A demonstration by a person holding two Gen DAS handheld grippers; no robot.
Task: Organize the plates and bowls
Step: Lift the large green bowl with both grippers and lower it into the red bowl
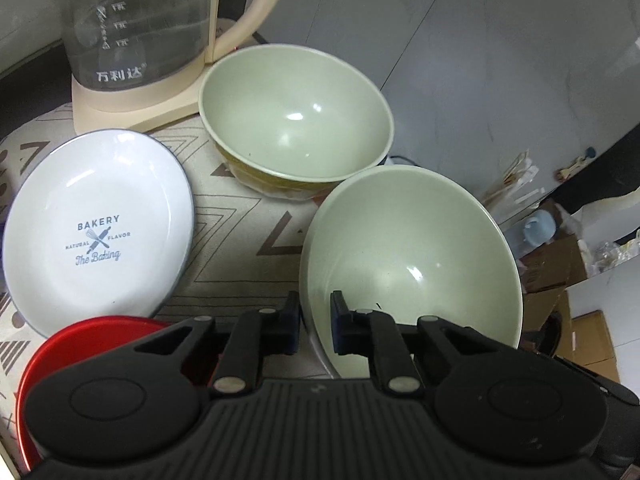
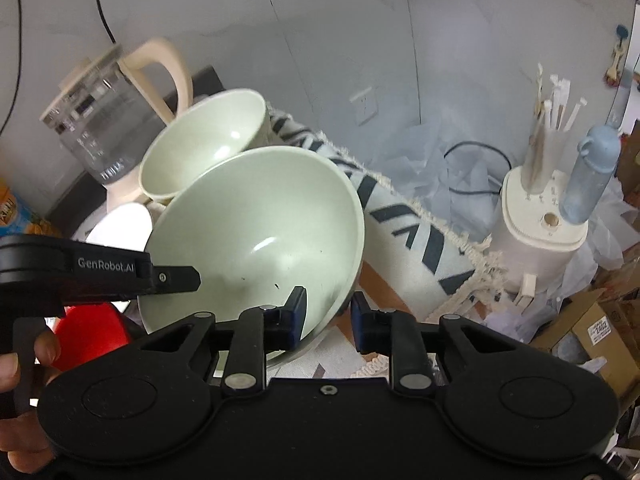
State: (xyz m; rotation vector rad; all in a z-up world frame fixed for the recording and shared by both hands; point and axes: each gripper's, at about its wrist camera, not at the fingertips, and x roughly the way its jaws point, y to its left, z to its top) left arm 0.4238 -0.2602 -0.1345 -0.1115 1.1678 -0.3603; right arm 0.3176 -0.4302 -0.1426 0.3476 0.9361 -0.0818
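L gripper [image 1: 315, 322] was clamped on the near rim of the tilted near bowl [image 1: 412, 256]; R gripper [image 2: 329, 314] straddled the same bowl's rim at the opposite side, jaws narrow, contact unclear. Far bowl [image 1: 296, 114] sat upright behind it by the kettle [image 1: 136, 24]. White plate [image 1: 98, 228] and red plate [image 1: 92, 338] lay to the left on the bench cloth [image 1: 248, 232].

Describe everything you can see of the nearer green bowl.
The nearer green bowl is pale green and glossy inside, probably ceramic, empty but for small dark specks. It is tilted. The left gripper pinches one side of its rim and the right gripper straddles the other. It overlaps the second green bowl behind.
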